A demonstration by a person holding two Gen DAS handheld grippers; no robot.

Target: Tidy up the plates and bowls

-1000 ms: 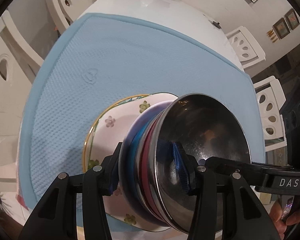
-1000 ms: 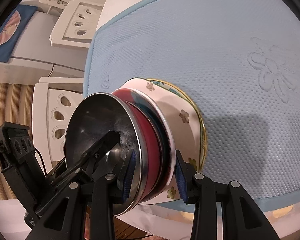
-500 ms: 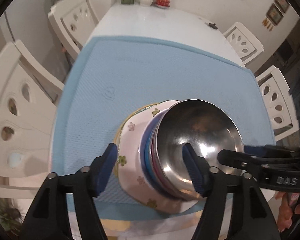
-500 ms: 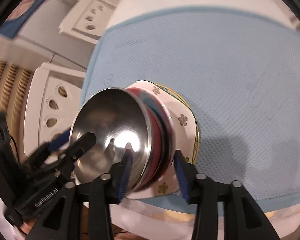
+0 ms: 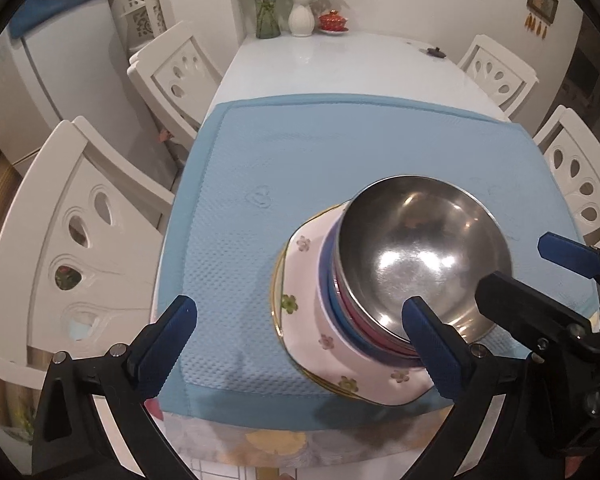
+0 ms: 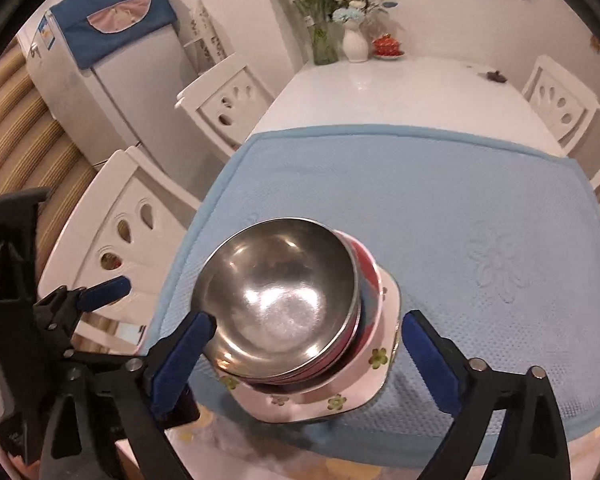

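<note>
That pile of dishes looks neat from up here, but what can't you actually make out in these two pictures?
- How many dishes sit under the steel bowl: both views show only coloured rims.
- The yellow-rimmed plate beneath the flowered plate: left view shows only a sliver.
- The table's near edge: hidden by the blue mat and both open claws.
- The small dark thing far off: too small.

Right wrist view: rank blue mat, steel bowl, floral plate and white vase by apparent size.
1. blue mat, by far the largest.
2. steel bowl.
3. floral plate: mostly hidden under the bowls, and the bowl sits nearer the camera, so 2 and 3 are unsure.
4. white vase, smallest, but farthest away.
</note>
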